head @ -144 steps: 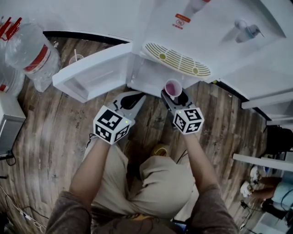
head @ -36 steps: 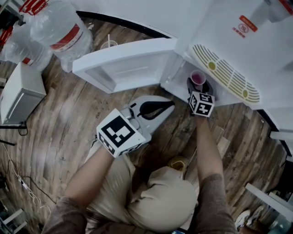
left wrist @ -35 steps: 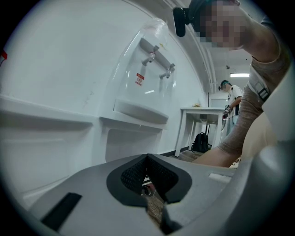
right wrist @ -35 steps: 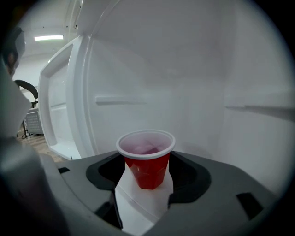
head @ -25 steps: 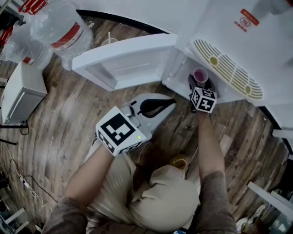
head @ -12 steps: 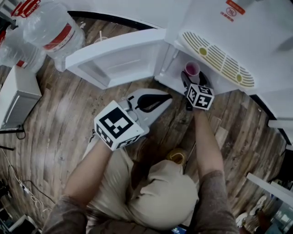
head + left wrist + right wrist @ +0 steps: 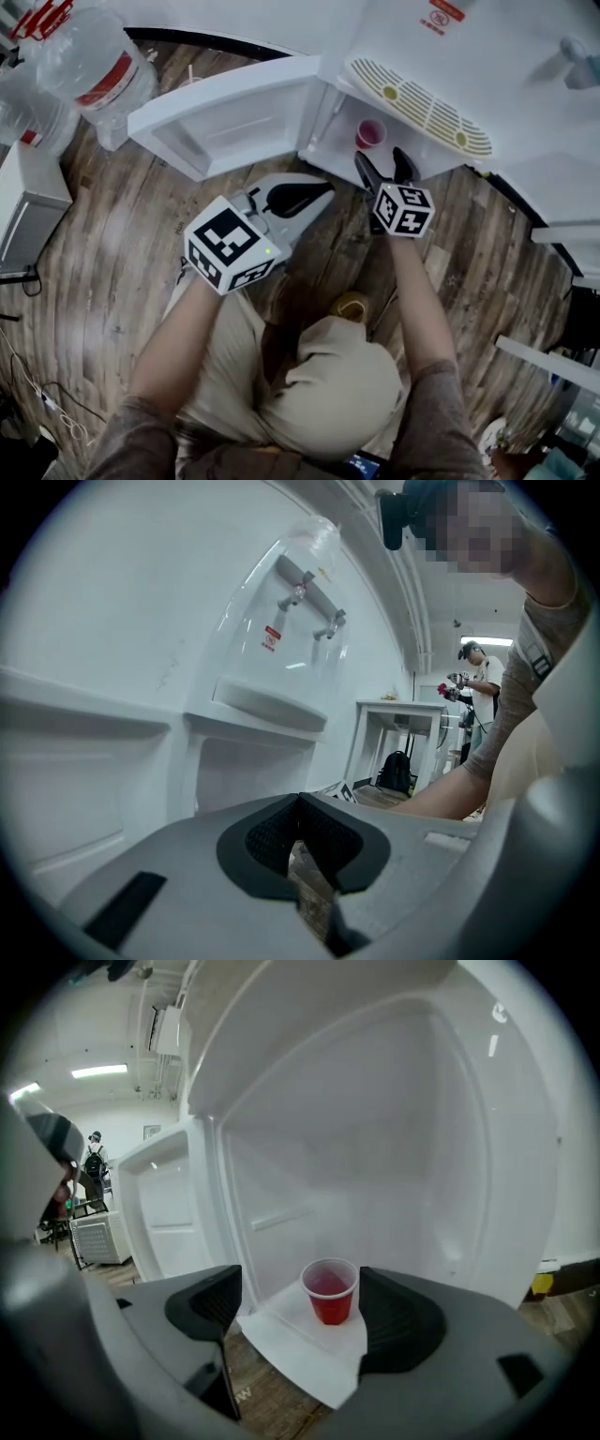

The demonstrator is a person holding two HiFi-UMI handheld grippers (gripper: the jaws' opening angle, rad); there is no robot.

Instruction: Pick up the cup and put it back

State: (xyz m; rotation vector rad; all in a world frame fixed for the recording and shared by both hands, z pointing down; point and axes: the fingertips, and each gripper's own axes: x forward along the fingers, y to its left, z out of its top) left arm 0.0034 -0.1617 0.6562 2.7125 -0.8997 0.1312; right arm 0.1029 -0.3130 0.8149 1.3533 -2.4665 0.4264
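Right gripper (image 7: pixel 382 161) back; cup (image 7: pixel 329 1294) seemingly upright

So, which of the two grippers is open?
The right gripper: its jaws stand apart, just short of the red cup. The left gripper has its jaws together.

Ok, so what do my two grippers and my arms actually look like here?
The left gripper and right gripper have rounded, light grey plastic shells, with black textured pads lining the fingers. Each carries a white cube printed with black square markers: the left cube, which has a small green light, and the right cube. No cables show. You wear short grey-brown sleeves.
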